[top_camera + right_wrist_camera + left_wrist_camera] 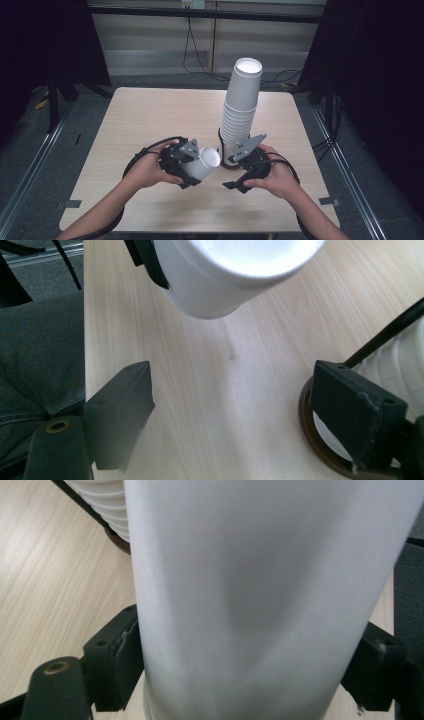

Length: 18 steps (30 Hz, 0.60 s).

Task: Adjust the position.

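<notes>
**A:** Up top in the high view: wooden table (150,115), tall stack of white cups (242,107) standing upright right of the middle, on a dark round base. Left gripper (192,167) clamped on a single white cup (204,165), tipped on its side, mouth pointing toward the stack, just beside it. Right gripper (240,170) low at the foot of the stack.

**B:** Over in the left gripper view: same single cup (260,595) squeezed between both black jaws, pads pressed on its wall. Bit of the stack (107,507) at the top left, near.

**A:** Then the right gripper view: jaws apart, nothing pinched, bare table (215,390) between them. Right-hand jaw sitting at the dark base (312,440) of the stack (400,365), can't tell if touching. Single cup (225,275) hanging above, held off the wood.
</notes>
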Each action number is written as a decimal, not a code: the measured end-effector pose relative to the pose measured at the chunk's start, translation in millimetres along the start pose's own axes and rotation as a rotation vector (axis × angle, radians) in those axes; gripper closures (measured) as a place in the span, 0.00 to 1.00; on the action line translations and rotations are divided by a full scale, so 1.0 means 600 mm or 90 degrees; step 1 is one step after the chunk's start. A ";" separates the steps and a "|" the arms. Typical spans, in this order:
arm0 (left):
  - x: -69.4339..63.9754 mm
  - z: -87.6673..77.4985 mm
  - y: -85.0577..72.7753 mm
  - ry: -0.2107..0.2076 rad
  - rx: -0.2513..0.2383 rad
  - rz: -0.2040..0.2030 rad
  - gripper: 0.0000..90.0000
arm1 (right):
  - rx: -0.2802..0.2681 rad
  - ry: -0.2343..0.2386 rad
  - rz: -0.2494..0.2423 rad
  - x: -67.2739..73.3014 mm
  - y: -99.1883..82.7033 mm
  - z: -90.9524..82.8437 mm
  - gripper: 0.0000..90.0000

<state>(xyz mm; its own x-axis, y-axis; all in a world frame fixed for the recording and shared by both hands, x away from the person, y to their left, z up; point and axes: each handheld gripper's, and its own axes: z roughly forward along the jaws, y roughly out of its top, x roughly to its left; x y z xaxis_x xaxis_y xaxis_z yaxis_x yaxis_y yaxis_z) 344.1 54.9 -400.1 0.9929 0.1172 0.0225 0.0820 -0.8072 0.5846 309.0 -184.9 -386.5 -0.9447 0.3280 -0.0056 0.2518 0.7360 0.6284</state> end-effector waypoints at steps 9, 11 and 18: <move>-0.007 0.010 0.007 -0.007 0.016 0.012 0.20 | 0.018 0.014 -0.009 0.002 0.016 0.006 0.20; -0.010 0.012 0.009 -0.010 0.019 0.015 0.20 | 0.022 0.021 -0.018 0.003 0.023 0.010 0.20; -0.014 0.012 0.014 -0.015 0.020 0.022 0.20 | 0.038 0.030 -0.030 0.005 0.035 0.014 0.21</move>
<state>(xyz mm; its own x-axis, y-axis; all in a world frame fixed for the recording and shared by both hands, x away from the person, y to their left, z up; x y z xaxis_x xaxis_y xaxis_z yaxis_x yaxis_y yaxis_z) 337.0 42.9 -401.0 0.9969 0.0751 0.0230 0.0495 -0.8285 0.5578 313.1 -163.3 -379.8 -0.9642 0.2652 0.0027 0.2175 0.7847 0.5805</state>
